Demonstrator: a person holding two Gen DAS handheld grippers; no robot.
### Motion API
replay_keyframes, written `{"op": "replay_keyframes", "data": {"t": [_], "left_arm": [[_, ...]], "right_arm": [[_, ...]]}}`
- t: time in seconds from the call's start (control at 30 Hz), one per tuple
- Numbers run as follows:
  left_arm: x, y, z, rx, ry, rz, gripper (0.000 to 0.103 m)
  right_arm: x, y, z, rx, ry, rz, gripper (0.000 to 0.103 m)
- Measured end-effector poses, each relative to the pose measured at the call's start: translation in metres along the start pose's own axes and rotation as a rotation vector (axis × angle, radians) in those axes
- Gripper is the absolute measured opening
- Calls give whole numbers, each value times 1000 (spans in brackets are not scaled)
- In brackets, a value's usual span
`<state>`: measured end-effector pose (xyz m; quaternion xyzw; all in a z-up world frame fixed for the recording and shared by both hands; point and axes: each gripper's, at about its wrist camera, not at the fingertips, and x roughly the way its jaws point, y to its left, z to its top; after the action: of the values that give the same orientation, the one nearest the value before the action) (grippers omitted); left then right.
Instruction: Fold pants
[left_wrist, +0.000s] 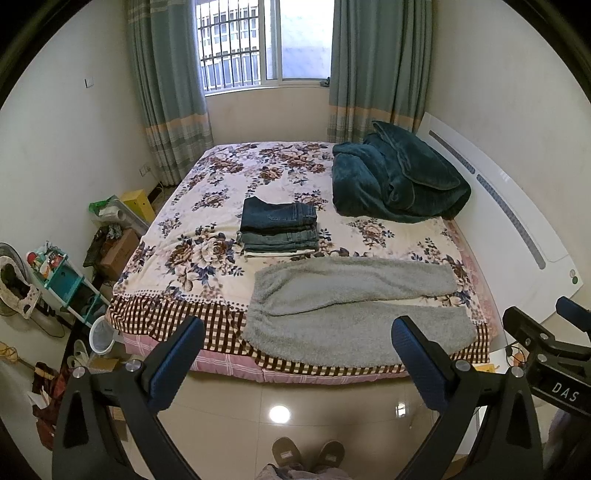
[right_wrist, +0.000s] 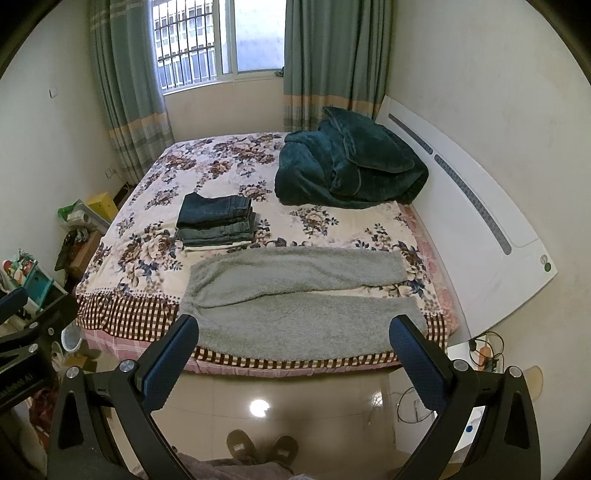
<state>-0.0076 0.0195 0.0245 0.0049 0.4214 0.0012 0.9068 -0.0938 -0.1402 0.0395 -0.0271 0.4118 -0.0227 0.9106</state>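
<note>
Grey fuzzy pants (left_wrist: 354, 306) lie spread flat along the near edge of the bed (left_wrist: 177, 314), waist to the left, both legs pointing right; they also show in the right wrist view (right_wrist: 295, 299). My left gripper (left_wrist: 297, 328) is open and empty, held above the floor in front of the bed, short of the pants. My right gripper (right_wrist: 293, 328) is open and empty too, at the same distance. The right gripper's body shows at the right edge of the left wrist view (left_wrist: 546, 354).
A stack of folded jeans (left_wrist: 279, 229) sits mid-bed behind the pants. A dark green blanket (left_wrist: 395, 181) is heaped at the far right by the white headboard (left_wrist: 517, 229). Boxes, shelves and a bin (left_wrist: 101, 334) crowd the floor left. My slippered feet (left_wrist: 306, 454) stand on tiles.
</note>
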Motion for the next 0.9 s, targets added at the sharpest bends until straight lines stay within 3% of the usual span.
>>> {"op": "replay_keyframes", "data": {"t": [0.2,0.47,0.77,0.9], "left_arm": [[6,-4,5,-4,-4,11,103],[73,20,33,-44,-18,81,103],[208,31,47,-96,177,97,103],[287,37,54,-200,329,107,103]], "right_arm": [[13,2,1,66,24,-19,103],[91,-17,7,191,53,-102,103],[245,-57,32,310,171,-156,103],[341,-102,50,363,222,-182,103]]}}
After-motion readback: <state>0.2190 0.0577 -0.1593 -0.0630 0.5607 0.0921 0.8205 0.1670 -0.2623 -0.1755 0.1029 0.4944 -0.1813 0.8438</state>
